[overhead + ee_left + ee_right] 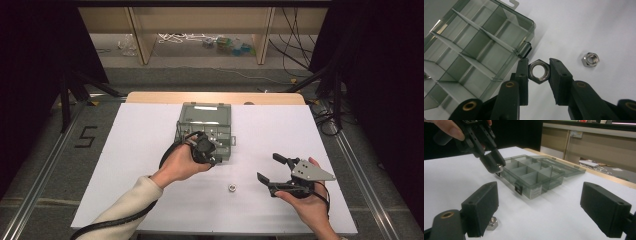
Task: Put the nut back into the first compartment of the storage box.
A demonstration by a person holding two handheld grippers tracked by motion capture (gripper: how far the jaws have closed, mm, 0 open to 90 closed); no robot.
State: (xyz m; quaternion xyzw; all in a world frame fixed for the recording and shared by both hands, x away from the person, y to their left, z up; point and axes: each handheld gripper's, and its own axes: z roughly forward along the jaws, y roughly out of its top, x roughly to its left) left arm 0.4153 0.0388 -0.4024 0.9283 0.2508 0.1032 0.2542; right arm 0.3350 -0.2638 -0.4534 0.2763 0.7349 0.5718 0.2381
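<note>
My left gripper (538, 65) is shut on a steel hex nut (539, 80), its two black pads pressing the nut's flat sides. It hangs just above the near edge of a smoky transparent compartment box (474, 50). From above, the left gripper (214, 159) sits at the front of the box (205, 125), whose lid lies open toward the back. A second hex nut (232, 187) lies loose on the white table surface; it is the loose nut (590, 59) to the right in the left gripper view. My right gripper (267, 166) rests open, low over the table, with nothing between its jaws.
In the right gripper view the loose nut (492, 223) lies by the right gripper's left pad, and the box (534, 175) stands ahead with several compartments. The white sheet (125, 165) covers the table. Shelves and cables lie beyond the far edge.
</note>
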